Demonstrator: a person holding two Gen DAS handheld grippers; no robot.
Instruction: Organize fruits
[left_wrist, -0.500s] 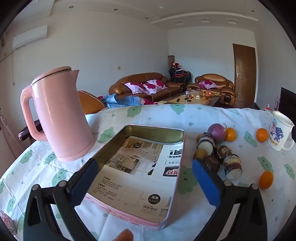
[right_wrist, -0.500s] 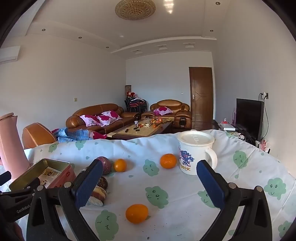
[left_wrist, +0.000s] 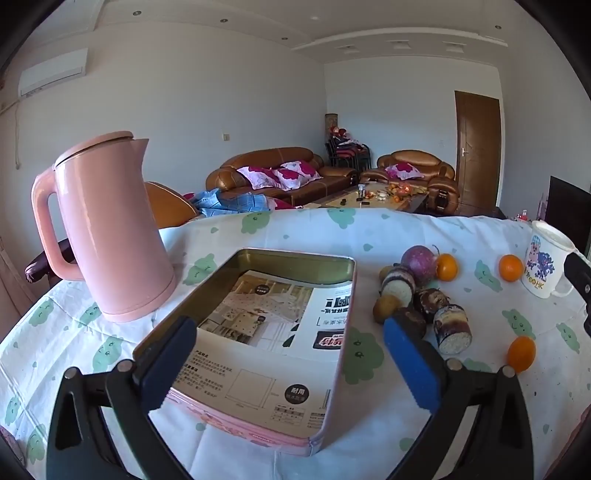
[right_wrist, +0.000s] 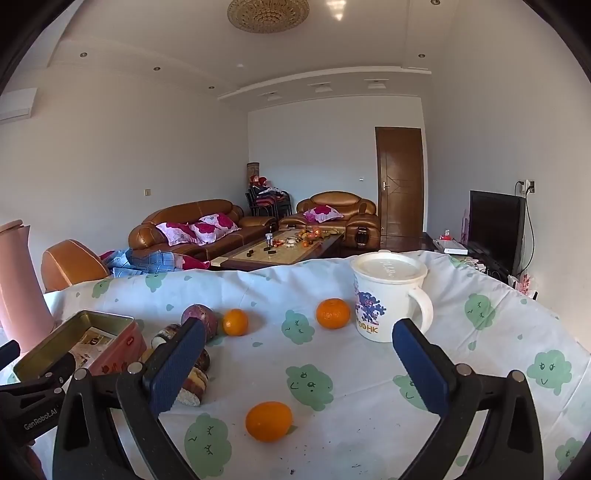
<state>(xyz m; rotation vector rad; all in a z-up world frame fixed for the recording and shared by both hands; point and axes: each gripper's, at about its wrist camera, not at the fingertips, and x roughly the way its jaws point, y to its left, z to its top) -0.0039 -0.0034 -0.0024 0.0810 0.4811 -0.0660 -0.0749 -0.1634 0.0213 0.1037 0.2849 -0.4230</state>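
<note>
A pink tin box (left_wrist: 334, 402) lined with printed paper lies open on the table; it also shows in the right wrist view (right_wrist: 122, 341). My left gripper (left_wrist: 291, 363) is open and empty, hovering over the box's near end. Right of the box lie a purple round fruit (left_wrist: 417, 260), several brown cut pieces (left_wrist: 452, 328) and three oranges (left_wrist: 447, 266), (left_wrist: 511, 267), (left_wrist: 521, 353). My right gripper (right_wrist: 299, 365) is open and empty above the cloth, with one orange (right_wrist: 269, 421) lying between and below its fingers. Two more oranges (right_wrist: 235, 322), (right_wrist: 332, 313) lie farther back.
A pink kettle (left_wrist: 107, 229) stands left of the box. A white lidded mug (right_wrist: 388, 299) stands at the right, near the far orange. The table wears a white cloth with green cartoon blobs (right_wrist: 310, 384). Sofas and a coffee table are beyond.
Both grippers have barely shifted; the views are almost the same. Nothing was taken hold of or let go.
</note>
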